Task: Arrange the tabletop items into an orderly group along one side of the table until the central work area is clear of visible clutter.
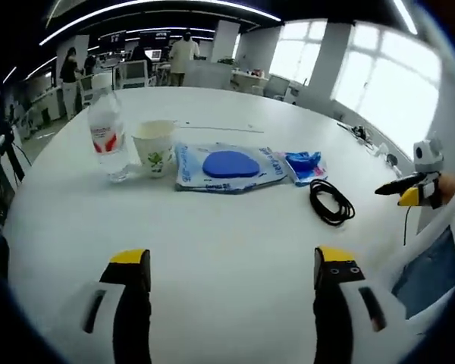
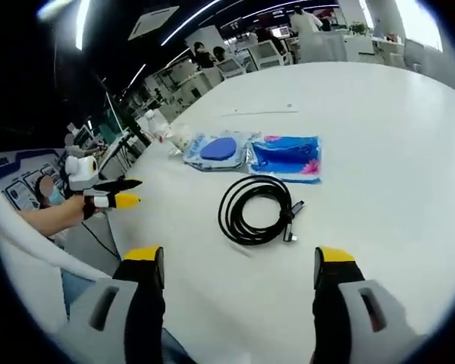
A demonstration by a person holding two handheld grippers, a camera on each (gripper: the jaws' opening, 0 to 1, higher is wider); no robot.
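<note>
Both tools, left [image 1: 231,269] and right [image 2: 239,269], hang with jaws apart, empty, over the round white table [image 1: 235,235]. The coiled black cable [image 2: 254,208] lies nearest, so I'd pinch several loops together, then slide it beside the small blue packet [image 2: 287,157] in the far row.

Bright windows [image 1: 371,76] upper right | long ceiling light strips [image 1: 159,6] across top | white pillar [image 1: 224,39] top centre | desks and office chairs [image 1: 133,72] upper left | people standing [image 1: 183,54] far back
</note>
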